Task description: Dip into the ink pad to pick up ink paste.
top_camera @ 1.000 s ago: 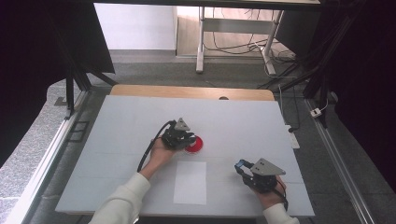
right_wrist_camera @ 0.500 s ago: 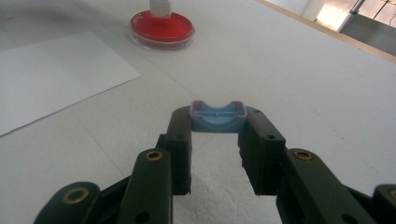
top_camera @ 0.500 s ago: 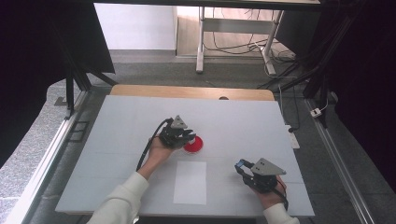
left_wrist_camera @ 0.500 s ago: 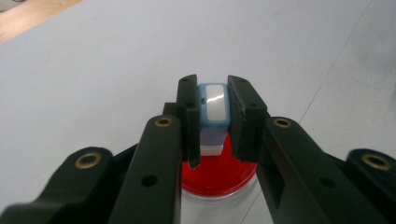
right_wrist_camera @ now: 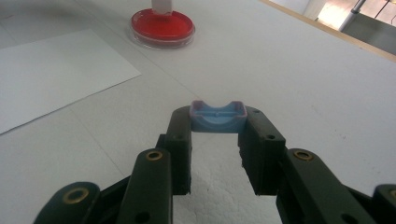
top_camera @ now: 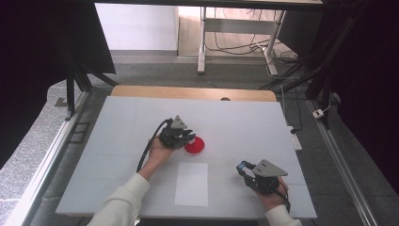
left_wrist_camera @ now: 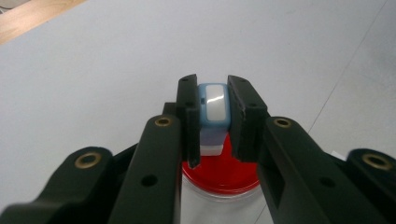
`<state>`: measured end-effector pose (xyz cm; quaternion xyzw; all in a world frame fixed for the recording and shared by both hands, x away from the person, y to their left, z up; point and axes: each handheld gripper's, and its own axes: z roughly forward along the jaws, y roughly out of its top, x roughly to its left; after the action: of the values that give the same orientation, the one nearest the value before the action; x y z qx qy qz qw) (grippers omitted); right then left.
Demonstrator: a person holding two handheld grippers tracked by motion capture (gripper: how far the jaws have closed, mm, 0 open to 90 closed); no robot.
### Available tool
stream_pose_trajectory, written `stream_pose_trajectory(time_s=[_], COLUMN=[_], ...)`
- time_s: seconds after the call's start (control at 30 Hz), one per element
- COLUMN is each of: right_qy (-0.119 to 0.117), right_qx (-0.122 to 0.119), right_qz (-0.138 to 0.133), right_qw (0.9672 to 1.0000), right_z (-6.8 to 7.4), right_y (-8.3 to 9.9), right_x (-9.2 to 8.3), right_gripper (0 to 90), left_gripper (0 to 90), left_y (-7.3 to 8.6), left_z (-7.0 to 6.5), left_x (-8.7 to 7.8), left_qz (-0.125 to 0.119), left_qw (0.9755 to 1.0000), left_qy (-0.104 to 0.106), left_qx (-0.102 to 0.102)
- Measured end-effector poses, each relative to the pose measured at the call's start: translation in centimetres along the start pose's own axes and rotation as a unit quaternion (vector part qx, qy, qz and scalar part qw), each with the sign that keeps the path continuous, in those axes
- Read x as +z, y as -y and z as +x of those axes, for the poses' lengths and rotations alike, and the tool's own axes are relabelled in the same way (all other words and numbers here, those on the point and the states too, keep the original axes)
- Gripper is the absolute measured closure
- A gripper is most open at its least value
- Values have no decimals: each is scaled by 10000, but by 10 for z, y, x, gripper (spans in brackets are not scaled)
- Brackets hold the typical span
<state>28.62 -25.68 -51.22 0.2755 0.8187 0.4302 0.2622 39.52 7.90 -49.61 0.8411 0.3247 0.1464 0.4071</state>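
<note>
L gripper [top_camera: 188, 137] tilted over red dish [top_camera: 195, 146], gripping stamp [left_wrist_camera: 213, 112]

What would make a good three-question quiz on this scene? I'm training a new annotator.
1. True or false: the left gripper is shut on a blue-and-white stamp above the red ink pad.
2. What does the right gripper hold? A) the white paper B) a blue cap C) nothing
3. What lies flat on the table between the two hands?

Key: 1 true. 2 B, the blue cap. 3 the white paper.
</note>
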Motion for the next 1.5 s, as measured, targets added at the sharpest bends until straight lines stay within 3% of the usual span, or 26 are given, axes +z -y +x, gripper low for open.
stream_pose_trajectory(time_s=[0.3, 0.57, 1.5], right_qy=[3, 3, 21], right_qx=[-4, -10, -46], right_qz=[3, 9, 29], right_qw=[10000, 10000, 10000], right_z=[0, 0, 1], right_y=[0, 0, 0], right_x=[0, 0, 1], right_gripper=[652, 652, 652], left_gripper=[753, 755, 755], left_y=[2, 2, 3], left_z=[1, -2, -4], left_x=[4, 6, 8], left_qz=[67, 135, 125], left_qw=[10000, 9999, 9998], left_qy=[5, -70, -100], left_qx=[-31, 58, 68])
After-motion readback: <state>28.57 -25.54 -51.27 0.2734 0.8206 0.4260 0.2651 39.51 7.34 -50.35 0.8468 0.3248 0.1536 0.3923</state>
